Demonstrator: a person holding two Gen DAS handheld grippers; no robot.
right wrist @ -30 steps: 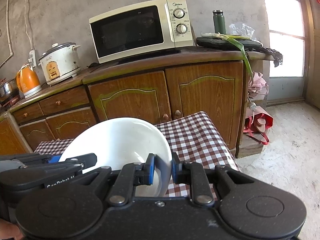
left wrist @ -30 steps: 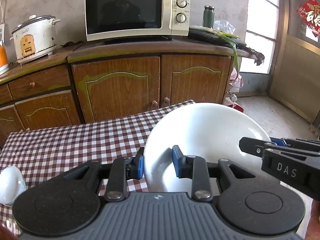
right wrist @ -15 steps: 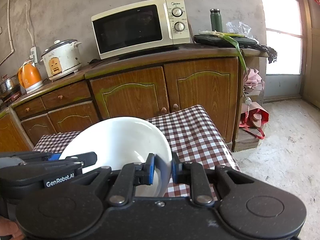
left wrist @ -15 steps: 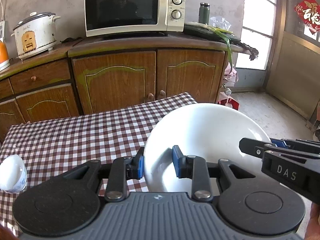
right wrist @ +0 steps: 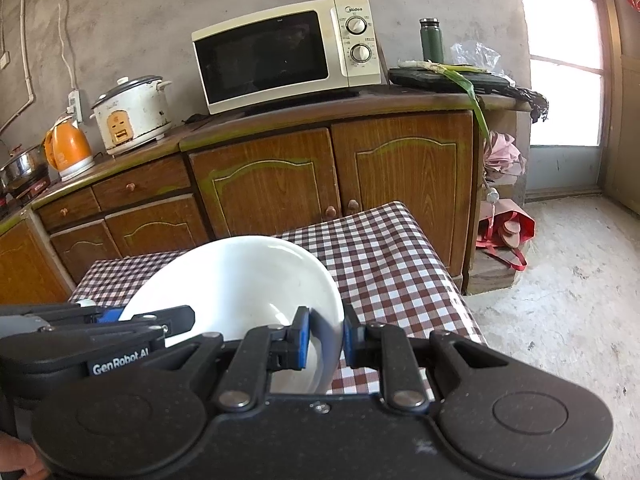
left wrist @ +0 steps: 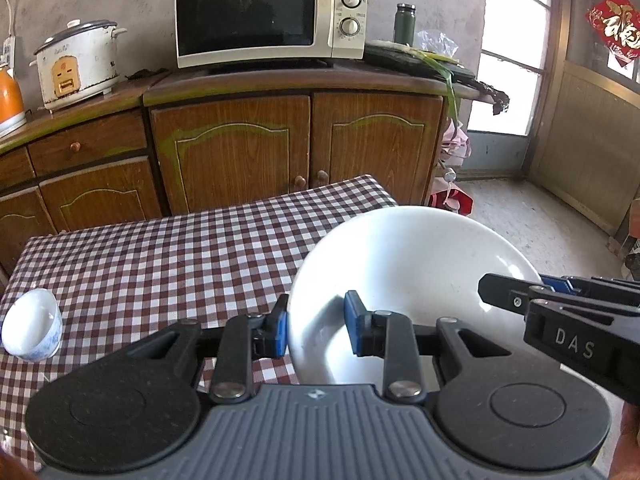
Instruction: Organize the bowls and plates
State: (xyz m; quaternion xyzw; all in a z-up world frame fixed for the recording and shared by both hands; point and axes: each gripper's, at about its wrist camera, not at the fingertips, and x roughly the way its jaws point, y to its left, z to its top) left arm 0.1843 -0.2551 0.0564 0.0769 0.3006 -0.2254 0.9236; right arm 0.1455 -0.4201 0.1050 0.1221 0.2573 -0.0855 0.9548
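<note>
Left gripper (left wrist: 314, 330) & right gripper (right wrist: 324, 336) both clamp the white bowl (left wrist: 404, 276) rim (mid-frame, above checkered table (left wrist: 160, 264)).

Left wrist view: close over the checked table (left wrist: 168, 256), angled down, facing the microwave (left wrist: 272, 14).
Right wrist view: right of the left one, close, same heading toward the microwave (right wrist: 286, 54).
Shared: microwave, white plate (left wrist: 404, 280), table, cupboard doors.

Home kitchen: microwave (left wrist: 270, 16), rice cooker (left wrist: 78, 65), wooden cabinets (left wrist: 296, 148).
</note>
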